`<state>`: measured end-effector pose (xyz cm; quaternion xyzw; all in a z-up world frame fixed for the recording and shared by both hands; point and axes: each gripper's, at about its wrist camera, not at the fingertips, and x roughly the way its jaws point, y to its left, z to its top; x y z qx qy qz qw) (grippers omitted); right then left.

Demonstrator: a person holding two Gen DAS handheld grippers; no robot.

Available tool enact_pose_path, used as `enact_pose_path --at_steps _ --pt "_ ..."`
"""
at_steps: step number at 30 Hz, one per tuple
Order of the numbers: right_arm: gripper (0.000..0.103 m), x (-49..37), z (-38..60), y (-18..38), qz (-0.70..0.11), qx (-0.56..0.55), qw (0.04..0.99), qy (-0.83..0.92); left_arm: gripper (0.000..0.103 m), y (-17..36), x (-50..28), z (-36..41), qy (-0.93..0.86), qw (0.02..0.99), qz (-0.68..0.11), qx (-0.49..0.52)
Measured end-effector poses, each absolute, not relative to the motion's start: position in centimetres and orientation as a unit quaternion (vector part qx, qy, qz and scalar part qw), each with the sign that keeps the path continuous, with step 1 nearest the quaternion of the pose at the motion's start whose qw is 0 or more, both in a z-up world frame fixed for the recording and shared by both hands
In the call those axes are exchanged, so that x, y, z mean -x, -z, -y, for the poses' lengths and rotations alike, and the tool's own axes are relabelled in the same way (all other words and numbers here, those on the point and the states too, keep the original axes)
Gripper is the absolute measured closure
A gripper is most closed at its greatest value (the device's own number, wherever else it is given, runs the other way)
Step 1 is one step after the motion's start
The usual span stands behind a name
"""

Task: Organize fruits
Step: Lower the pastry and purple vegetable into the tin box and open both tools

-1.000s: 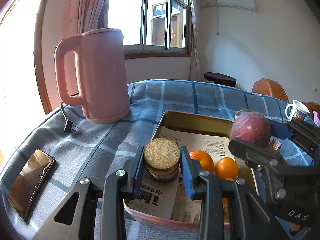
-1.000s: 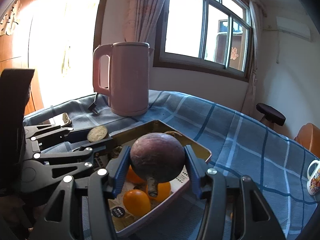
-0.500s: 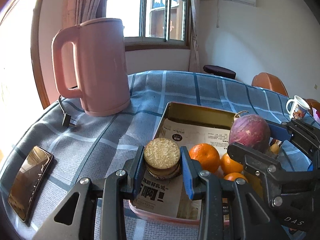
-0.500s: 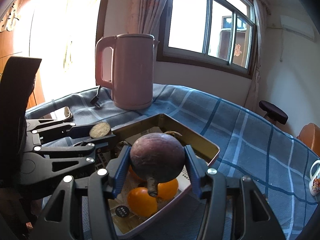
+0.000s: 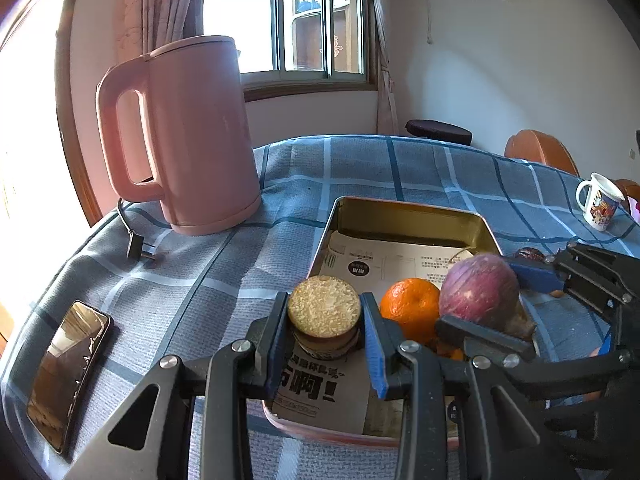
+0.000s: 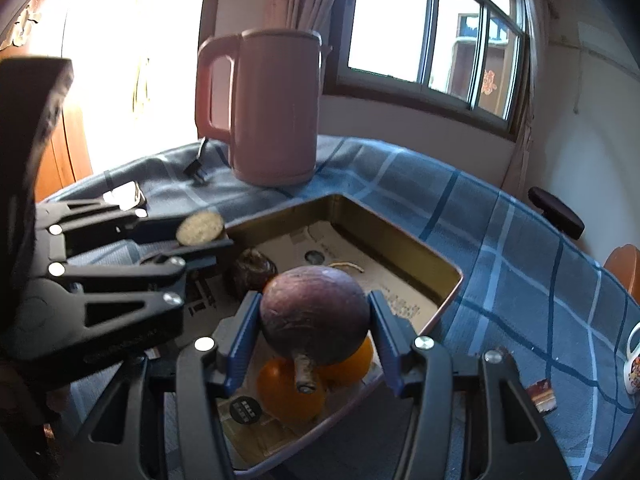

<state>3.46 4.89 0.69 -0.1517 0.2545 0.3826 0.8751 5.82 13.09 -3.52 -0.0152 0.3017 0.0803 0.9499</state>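
Right gripper (image 6: 314, 330) clamps a purple round fruit (image 6: 314, 316), stalk toward the camera, directly above the oranges (image 6: 290, 390) in the tin tray (image 6: 400, 248); left gripper (image 5: 324, 336) pinches a cut fruit piece (image 5: 324, 306) over the tray's near edge

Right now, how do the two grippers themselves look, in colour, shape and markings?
Both look alike. The left gripper and the right gripper have matt black angular frames with triangular cut-outs and round silver bolt heads. Each has two flat fingers faced with blue ribbed pads. In the left wrist view, white letters show faintly on the right gripper's side, too small to read. No cables or sleeves are visible.
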Motion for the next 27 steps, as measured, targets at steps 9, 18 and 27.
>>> enact_pose_path --at_steps 9,18,27 --pt "0.046 -3.3 -5.0 -0.7 -0.254 0.158 0.871 -0.389 0.067 3.5 -5.6 -13.1 -0.082 0.949 -0.304 0.016" --pt "0.022 -2.4 -4.8 -1.4 -0.233 0.146 0.869 -0.411 0.027 1.3 -3.6 -13.2 -0.094 0.960 -0.264 0.026" --pt "0.021 -3.0 1.7 -3.2 -0.217 0.135 0.902 -0.347 0.026 -0.3 -3.2 -9.9 -0.062 0.969 -0.238 0.021"
